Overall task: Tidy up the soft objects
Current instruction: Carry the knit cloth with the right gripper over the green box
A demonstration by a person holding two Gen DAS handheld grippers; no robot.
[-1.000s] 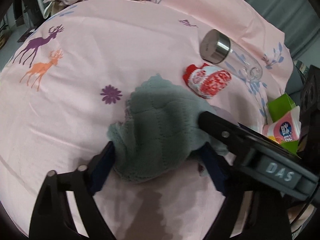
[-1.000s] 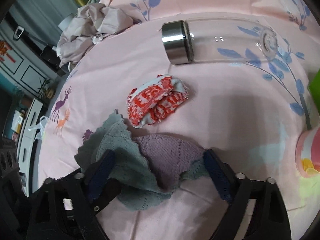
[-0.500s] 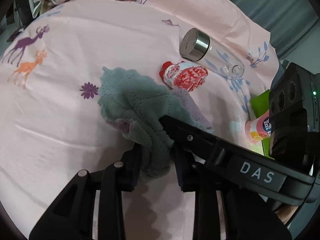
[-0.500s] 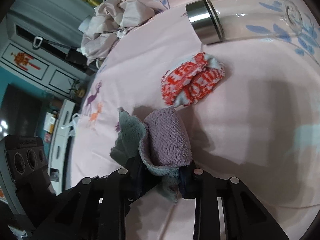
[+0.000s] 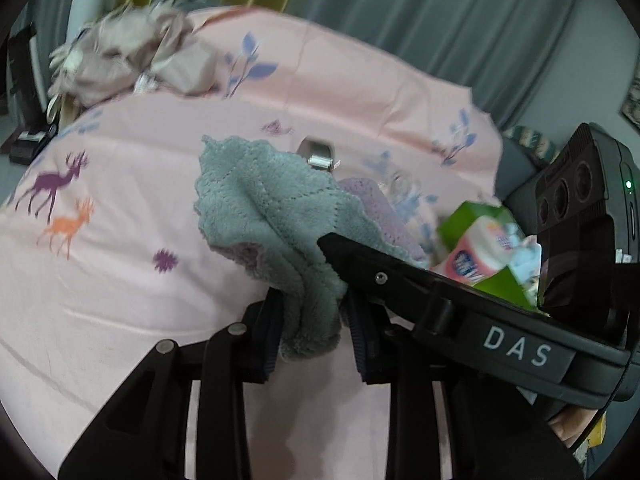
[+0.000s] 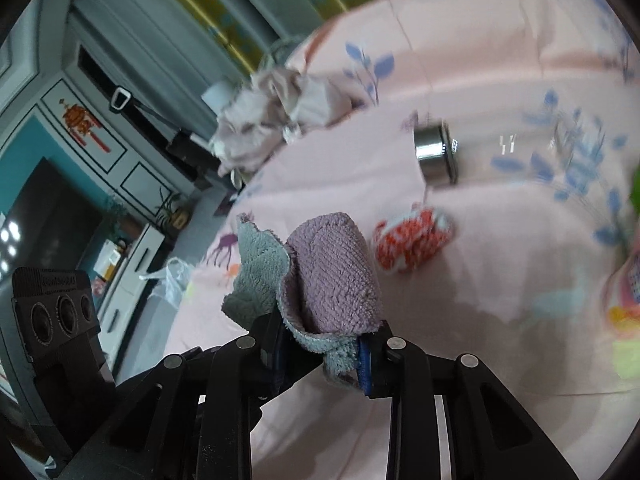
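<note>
While both grippers clamp one grey-green and lilac fleecy cloth (image 5: 276, 220) above the pink printed bed sheet (image 5: 120, 280), left gripper (image 5: 312, 332) and right gripper (image 6: 320, 352) fingers pinch opposite ends. Beyond the cloth lie one red-and-white cloth bundle (image 6: 412, 240), one steel-capped clear bottle (image 6: 436, 152), one crumpled beige garment (image 5: 128, 60).

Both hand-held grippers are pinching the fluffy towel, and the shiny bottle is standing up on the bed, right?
Not quite. The bottle lies on its side on the bed sheet, as the right wrist view shows. The left hand-held gripper and right hand-held gripper are indeed both pinching the towel.
</note>
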